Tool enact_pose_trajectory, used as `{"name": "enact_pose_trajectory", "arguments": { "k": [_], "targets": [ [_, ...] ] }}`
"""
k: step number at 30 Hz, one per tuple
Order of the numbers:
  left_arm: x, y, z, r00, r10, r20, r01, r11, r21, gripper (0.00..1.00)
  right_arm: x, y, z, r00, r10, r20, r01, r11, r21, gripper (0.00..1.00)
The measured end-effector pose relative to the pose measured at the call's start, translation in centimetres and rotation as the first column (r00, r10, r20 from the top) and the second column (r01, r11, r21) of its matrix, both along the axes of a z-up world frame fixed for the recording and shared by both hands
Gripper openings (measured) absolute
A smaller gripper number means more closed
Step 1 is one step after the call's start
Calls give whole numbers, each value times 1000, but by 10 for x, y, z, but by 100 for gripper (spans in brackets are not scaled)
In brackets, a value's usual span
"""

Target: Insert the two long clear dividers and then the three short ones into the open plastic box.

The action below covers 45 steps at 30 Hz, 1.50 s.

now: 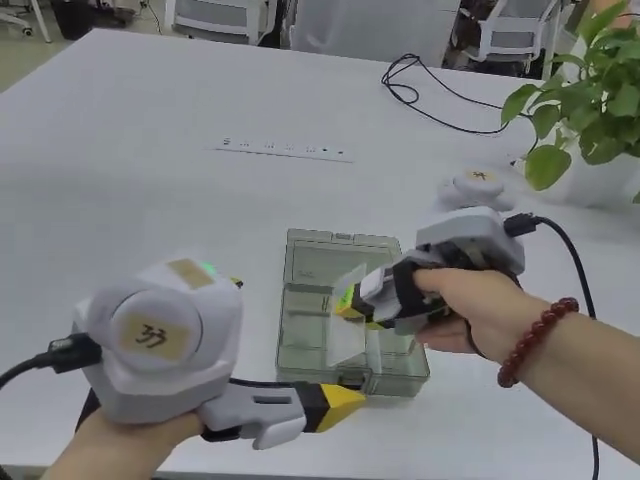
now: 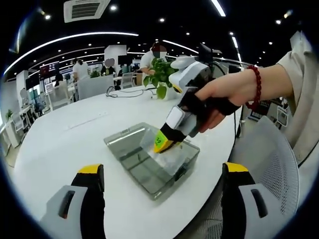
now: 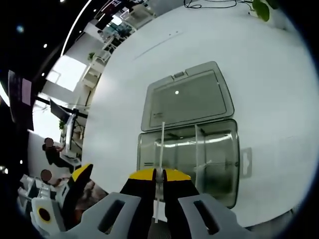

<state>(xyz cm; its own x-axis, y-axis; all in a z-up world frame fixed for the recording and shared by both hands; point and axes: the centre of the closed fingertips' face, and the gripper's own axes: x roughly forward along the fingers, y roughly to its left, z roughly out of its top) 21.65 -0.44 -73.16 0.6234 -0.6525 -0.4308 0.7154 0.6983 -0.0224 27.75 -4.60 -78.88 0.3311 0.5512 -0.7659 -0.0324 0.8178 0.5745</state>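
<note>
The open clear plastic box (image 1: 300,345) lies on the white table with its lid (image 1: 335,255) folded flat behind it. My right gripper (image 1: 347,303) hovers over the box, shut on a clear divider (image 1: 350,320) that hangs down into it. In the right gripper view the gripper (image 3: 156,175) pinches the divider (image 3: 162,144) edge-on above the box (image 3: 219,149). Another divider (image 3: 196,149) stands upright inside, parallel to the held one. My left gripper (image 2: 162,169) is open in front of the box (image 2: 134,164), holding nothing; its yellow-tipped finger (image 1: 335,400) lies at the box's near edge.
A potted plant (image 1: 580,100) stands at the far right, with a black cable (image 1: 430,95) and a small white round device (image 1: 475,185) near it. A thin white strip (image 1: 285,150) lies farther back. The table's near edge is close to my hands.
</note>
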Motion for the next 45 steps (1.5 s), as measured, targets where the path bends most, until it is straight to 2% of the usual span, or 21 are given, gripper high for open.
{"name": "enact_pose_trajectory", "arguments": {
  "k": [3, 7, 13, 22, 30, 33, 38, 42, 44, 45],
  "targets": [
    [1, -1, 0, 1000, -6, 4, 6, 1000, -2, 100, 1, -1, -3, 1000, 7, -20, -7, 1000, -21, 6],
    [3, -3, 7, 1000, 11, 26, -9, 998, -58, 100, 1, -1, -8, 999, 21, -45, -23, 999, -36, 6],
    [4, -1, 6, 1000, 13, 24, -12, 999, -49, 100, 2, 0, -13, 997, 37, -67, -41, 997, -59, 6],
    [5, -3, 8, 999, 13, 33, -10, 997, -80, 100, 1, 3, -19, 995, 61, -85, -68, 994, -81, 6],
    [4, 0, 7, 1000, 13, 25, -11, 997, -81, 99, 0, 5, -24, 993, 69, -98, -78, 993, -92, 6],
    [4, 2, 4, 1000, 12, 18, -11, 998, -64, 97, 0, 7, -26, 992, 72, -103, -81, 992, -95, 6],
    [4, 2, 5, 1000, 12, 16, -11, 997, -80, 97, -1, 7, -26, 991, 78, -105, -89, 990, -105, 6],
    [4, 1, 6, 1000, 8, 19, -6, 997, -80, 97, 0, 8, -26, 989, 116, -96, -129, 981, -142, 6],
    [4, 0, 6, 1000, 5, 19, -4, 997, -79, 96, 1, 7, -26, 983, 160, -85, -173, 969, -177, 7],
    [4, 0, 6, 1000, 3, 18, -1, 997, -78, 96, 0, 9, -25, 983, 166, -84, -179, 967, -182, 7]
  ]
}}
